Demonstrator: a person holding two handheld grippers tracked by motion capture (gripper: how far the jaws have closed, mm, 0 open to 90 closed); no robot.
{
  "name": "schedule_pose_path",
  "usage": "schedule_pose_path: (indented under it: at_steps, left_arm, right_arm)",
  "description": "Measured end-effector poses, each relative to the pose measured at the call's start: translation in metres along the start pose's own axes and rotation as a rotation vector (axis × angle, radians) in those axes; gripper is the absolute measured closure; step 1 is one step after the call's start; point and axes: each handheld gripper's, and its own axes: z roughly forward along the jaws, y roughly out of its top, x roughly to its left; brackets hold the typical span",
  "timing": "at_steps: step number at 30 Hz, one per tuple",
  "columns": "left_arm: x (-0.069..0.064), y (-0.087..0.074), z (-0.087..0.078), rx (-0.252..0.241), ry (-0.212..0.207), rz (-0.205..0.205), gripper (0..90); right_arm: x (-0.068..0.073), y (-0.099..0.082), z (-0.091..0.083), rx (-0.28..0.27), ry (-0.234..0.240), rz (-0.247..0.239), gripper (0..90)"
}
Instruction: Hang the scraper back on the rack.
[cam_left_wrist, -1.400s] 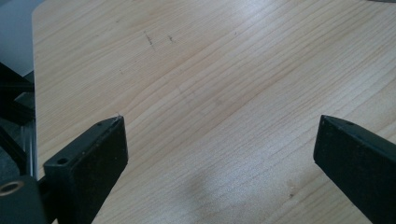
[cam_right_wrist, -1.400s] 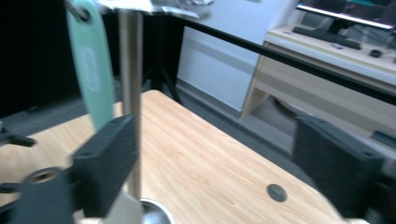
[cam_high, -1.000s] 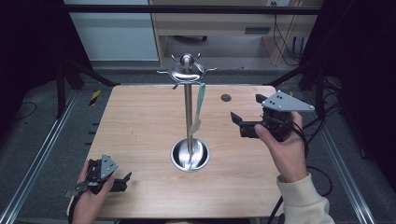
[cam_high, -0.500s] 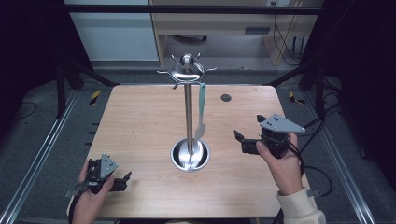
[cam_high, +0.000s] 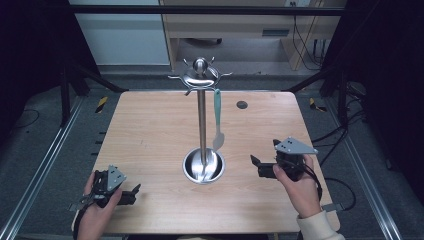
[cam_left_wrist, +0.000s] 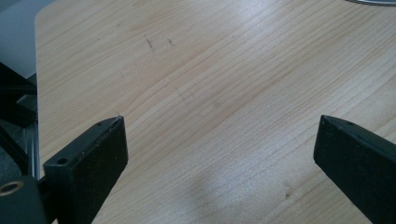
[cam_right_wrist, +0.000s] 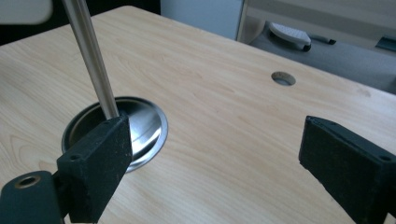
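A steel utensil stand (cam_high: 201, 120) rises from a round dish base (cam_high: 190, 167) at the table's middle. From a hook at its top hangs a spatula (cam_high: 217, 107) with a teal handle and a pale blade. My left gripper (cam_high: 134, 195) rests low at the near left corner, open, with bare wood between its jaws (cam_left_wrist: 219, 123). My right gripper (cam_high: 257, 167) is held just right of the base, open and pointing at it. In the right gripper view (cam_right_wrist: 215, 123) the pole (cam_right_wrist: 91, 60) and the dish base (cam_right_wrist: 144, 126) stand close ahead on the left.
The wooden table (cam_high: 150, 130) has a small round hole (cam_high: 242, 105) at its back right, the same hole (cam_right_wrist: 283, 78) lying ahead of the right gripper. A dark metal frame and floor rails surround the table. Cables trail on the floor at the right.
My right gripper has come down and back toward the near edge, from beside the hanging spatula to beside the base. The left gripper has hardly moved.
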Motion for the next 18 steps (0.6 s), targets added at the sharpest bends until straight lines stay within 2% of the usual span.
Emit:
schedule_pose_path:
  at_steps: [9, 18]
  left_arm:
    - [0.0, 0.0, 0.0, 0.002, 0.0, 0.002, 2.7]
    - [0.0, 0.0, 0.0, 0.002, 0.0, 0.002, 2.7]
  right_arm:
    - [-0.002, -0.023, 0.01, 0.056, 0.01, 0.022, 10.2]
    - [-0.008, -0.037, 0.021, 0.089, 0.006, 0.05, 10.2]
